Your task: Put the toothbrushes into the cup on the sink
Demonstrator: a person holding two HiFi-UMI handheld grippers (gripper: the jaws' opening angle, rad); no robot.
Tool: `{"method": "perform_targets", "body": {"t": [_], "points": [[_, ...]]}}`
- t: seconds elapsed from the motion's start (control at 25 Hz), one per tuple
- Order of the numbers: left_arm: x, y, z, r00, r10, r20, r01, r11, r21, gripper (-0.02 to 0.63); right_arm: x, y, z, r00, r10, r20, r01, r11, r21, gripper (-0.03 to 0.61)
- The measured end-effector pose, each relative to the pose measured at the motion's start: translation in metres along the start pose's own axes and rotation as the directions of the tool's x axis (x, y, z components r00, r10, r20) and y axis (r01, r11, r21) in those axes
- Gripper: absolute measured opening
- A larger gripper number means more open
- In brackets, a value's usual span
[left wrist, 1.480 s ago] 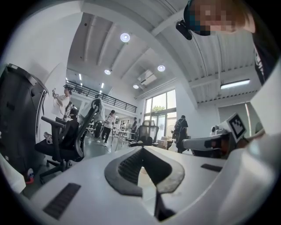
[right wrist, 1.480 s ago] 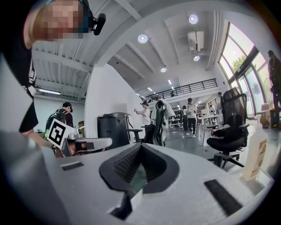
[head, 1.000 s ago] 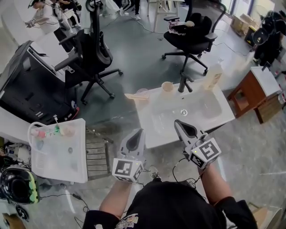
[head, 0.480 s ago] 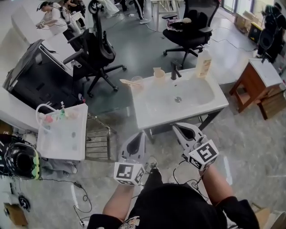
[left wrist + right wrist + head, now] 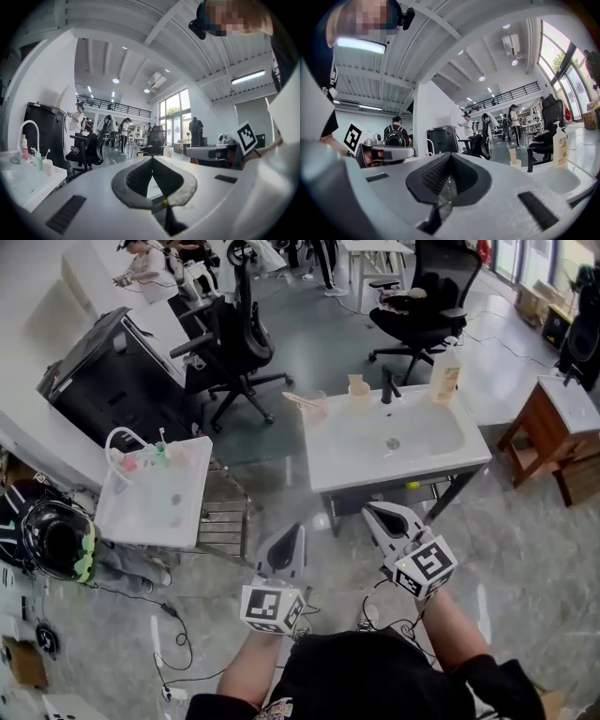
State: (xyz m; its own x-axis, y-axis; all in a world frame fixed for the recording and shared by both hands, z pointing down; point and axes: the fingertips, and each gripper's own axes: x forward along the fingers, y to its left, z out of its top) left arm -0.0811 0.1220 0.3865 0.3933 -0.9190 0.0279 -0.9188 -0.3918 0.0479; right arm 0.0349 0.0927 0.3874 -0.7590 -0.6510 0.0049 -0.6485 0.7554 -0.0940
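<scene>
View from above of a person standing on a grey floor in an open workshop, a handheld gripper in each hand, both held level in front of the body. The left claw (image 5: pixel 294 534) is closed with nothing between its jaws, and the right claw (image 5: pixel 373 513) is closed and empty too; each gripper's own view shows its ridged pads pressed together. Ahead stands a white sink (image 5: pixel 375 479) on dark legs, apart from both claws. Along its back edge are a small beige cup (image 5: pixel 359 391) just left of a dark tap (image 5: pixel 388 386), and a soap bottle (image 5: pixel 445 376) to the tap's right. At the back left corner lie thin pale sticks (image 5: pixel 300 400), probably the toothbrushes, though they are too small to be sure. The cup looks empty from here. A second, smaller white basin (image 5: pixel 150 521) sits well to the left. By this reading the task has not started: nothing is picked up, nothing is in the cup, and every toothbrush remains to be grasped and placed.
</scene>
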Motion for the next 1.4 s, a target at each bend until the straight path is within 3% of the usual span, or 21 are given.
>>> {"method": "perform_targets", "body": {"t": [0.24, 0.64, 1.4], "points": [[-0.032, 0.041, 0.002, 1.0, -0.015, 0.009, 0.015, 1.0, -0.003, 0.005, 0.028, 0.041, -0.002, 0.999, -0.031, 0.01, 0.031, 1.0, -0.002, 0.006], [-0.05, 0.089, -0.01, 0.993, -0.115, 0.02, 0.115, 0.992, -0.042, 0.005, 0.05, 0.083, -0.026, 0.987, -0.157, -0.033, 0.156, 0.988, -0.011, 0.005], [-0.037, 0.064, -0.012, 0.977, -0.211, 0.001, 0.211, 0.976, -0.049, 0.005, 0.026, 0.063, -0.025, 0.964, -0.262, -0.036, 0.262, 0.965, -0.002, 0.005]]}}
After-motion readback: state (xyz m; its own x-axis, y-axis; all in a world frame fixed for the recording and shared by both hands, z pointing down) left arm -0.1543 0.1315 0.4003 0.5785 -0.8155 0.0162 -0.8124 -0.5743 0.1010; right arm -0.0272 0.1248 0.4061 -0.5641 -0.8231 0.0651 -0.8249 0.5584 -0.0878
